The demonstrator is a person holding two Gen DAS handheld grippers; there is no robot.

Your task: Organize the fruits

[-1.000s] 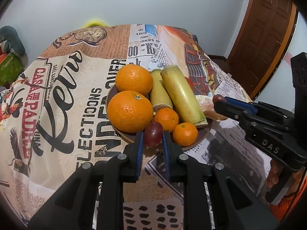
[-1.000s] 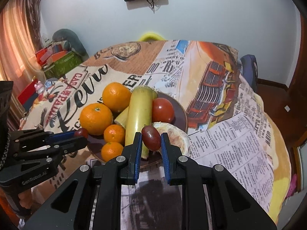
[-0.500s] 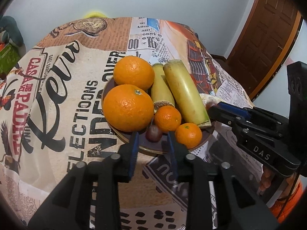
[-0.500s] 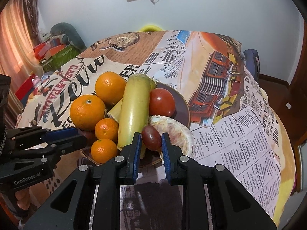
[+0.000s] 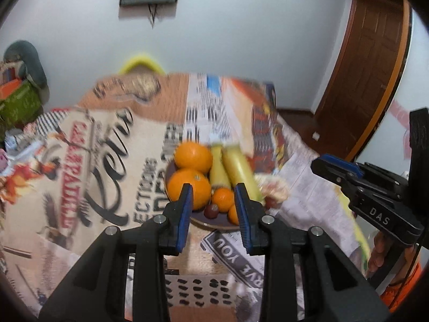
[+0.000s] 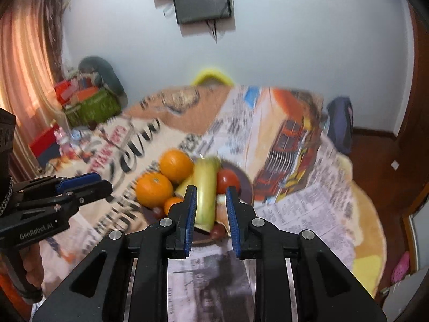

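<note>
- Hovering above the near edge of the counter point(image 5: 88, 244), the left gripper point(image 5: 213, 190) points down toward the plate point(image 5: 211, 224). Its jaws have just been opening and now stand spread, with nothing between them.
- The right gripper point(image 6: 209, 191) hangs to the right of it and also aims at the plate. Its jaws stand a little apart and pinch nothing.
- All the fruit lies on the plate, which sits on the printed cloth point(image 5: 112, 145) about the middle of the counter.
- Two oranges point(image 5: 193, 158) lie on the left side of the plate, one far and one near, touching each other.
- Two bananas point(image 5: 238, 171) lie side by side in the middle, running from far to near.
- A tomato point(image 6: 227, 181) sits to the right of the bananas, with a peeled fruit point(image 5: 273, 187) nearer than it.
- Two mandarins point(image 5: 222, 200) lie on the near side.
- One dark grape point(image 5: 211, 210) lies at the near rim, just beside the mandarins.
- A second grape point(image 6: 217, 230) lies at the near right rim, beside the peeled fruit.
- Both views are blurred.
</note>
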